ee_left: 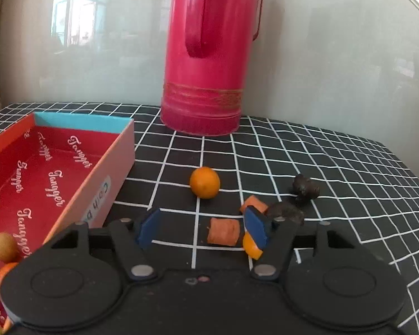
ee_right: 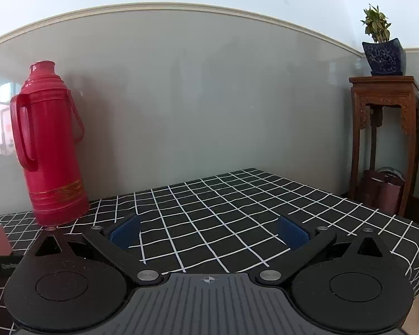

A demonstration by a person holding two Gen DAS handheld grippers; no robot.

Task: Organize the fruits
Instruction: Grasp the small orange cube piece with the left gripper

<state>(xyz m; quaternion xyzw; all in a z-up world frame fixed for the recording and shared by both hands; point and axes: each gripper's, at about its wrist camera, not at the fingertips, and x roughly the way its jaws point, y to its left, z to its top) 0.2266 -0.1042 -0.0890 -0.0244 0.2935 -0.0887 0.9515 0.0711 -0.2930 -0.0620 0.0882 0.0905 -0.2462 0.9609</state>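
Left wrist view: the left gripper (ee_left: 202, 230) hangs low over the checked cloth (ee_left: 335, 167), its 2 blue pads half spread and pressing on nothing. An orange wrapped piece (ee_left: 223, 231) lies between them, apart from both pads. A small orange fruit (ee_left: 251, 247) peeks out under the right pad at 4 o'clock. A round orange (ee_left: 204, 182) sits at 12 o'clock, dark dried lumps (ee_left: 306, 188) at 2 o'clock, and the red box (ee_left: 56, 173), with fruits (ee_left: 4, 247) in its near corner, at 9 o'clock. A red thermos (ee_left: 209, 55) stands behind.

Right wrist view: the right gripper (ee_right: 209, 236) has its fingers spread wide and empty over bare cloth; no fruit shows here.

Risk, as I judge it: the right pad could nudge the half-hidden fruit and roll it away, or closing could pinch 2 items at once.
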